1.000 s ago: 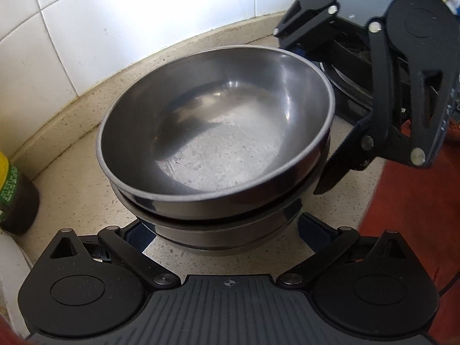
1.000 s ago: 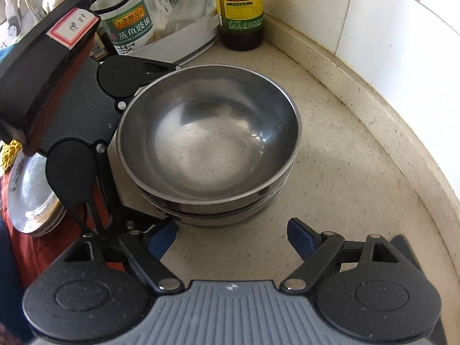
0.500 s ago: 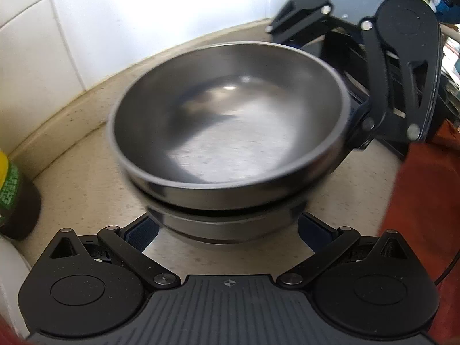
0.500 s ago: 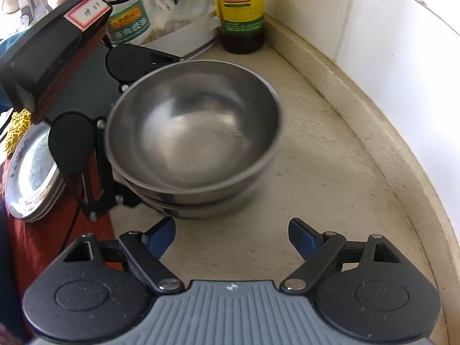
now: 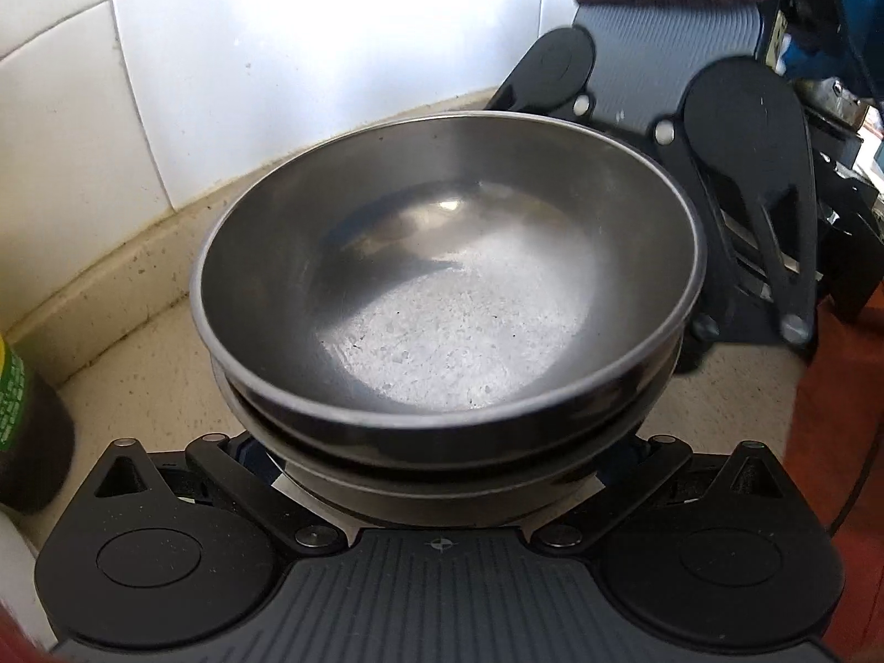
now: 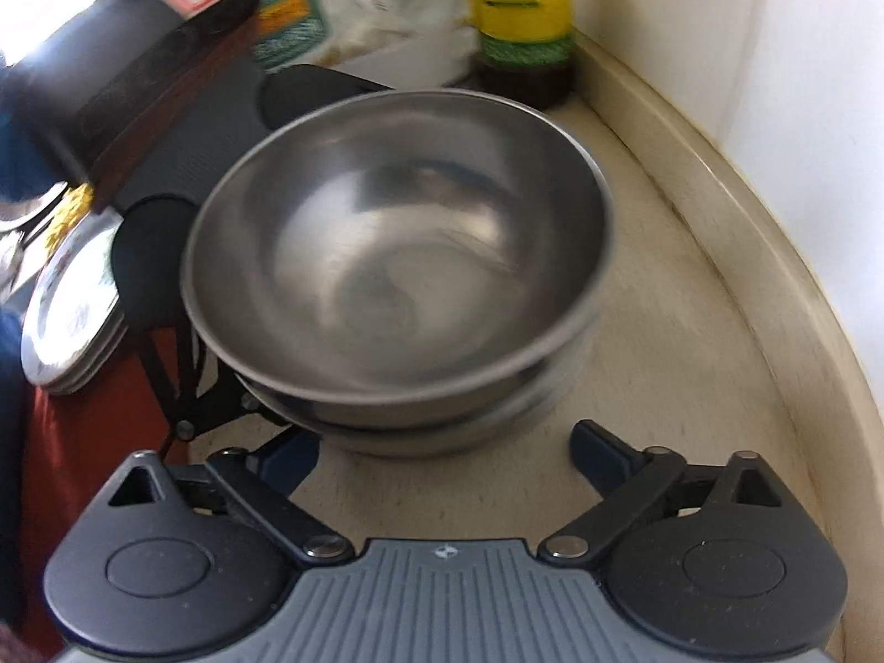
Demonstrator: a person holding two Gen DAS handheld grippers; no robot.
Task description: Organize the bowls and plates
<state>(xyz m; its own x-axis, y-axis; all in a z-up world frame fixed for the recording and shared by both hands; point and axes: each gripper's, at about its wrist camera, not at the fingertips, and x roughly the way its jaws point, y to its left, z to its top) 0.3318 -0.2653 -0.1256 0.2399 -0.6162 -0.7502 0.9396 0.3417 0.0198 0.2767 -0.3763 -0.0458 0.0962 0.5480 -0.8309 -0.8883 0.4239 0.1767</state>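
A stack of nested steel bowls [image 5: 453, 287] stands on the beige counter [image 5: 138, 381] near the tiled wall. My left gripper [image 5: 442, 453] is open and pushed up against the stack, so the lowest bowl's near side sits between its fingers and hides the tips. From the other side comes my right gripper [image 6: 445, 453], its jaws opening wide. The stack of bowls [image 6: 398, 254] stands just beyond its blue fingertips [image 6: 594, 450], and nothing is between them. Each gripper shows in the other's view: the right gripper [image 5: 735, 232] behind the bowls, the left gripper [image 6: 160, 287] at their left.
A yellow-labelled oil bottle [image 6: 522, 27] and a bag stand in the corner beyond the bowls. Stacked plates [image 6: 72, 320] rest at the left on a red cloth [image 6: 83, 469]. A dark bottle [image 5: 22, 414] is at the left edge. The wall's raised kerb [image 6: 718, 210] borders the counter.
Both grippers have closed in on the bowl stack, which now looms larger in each view. The right gripper's fingers stand wider apart and its view has rolled.
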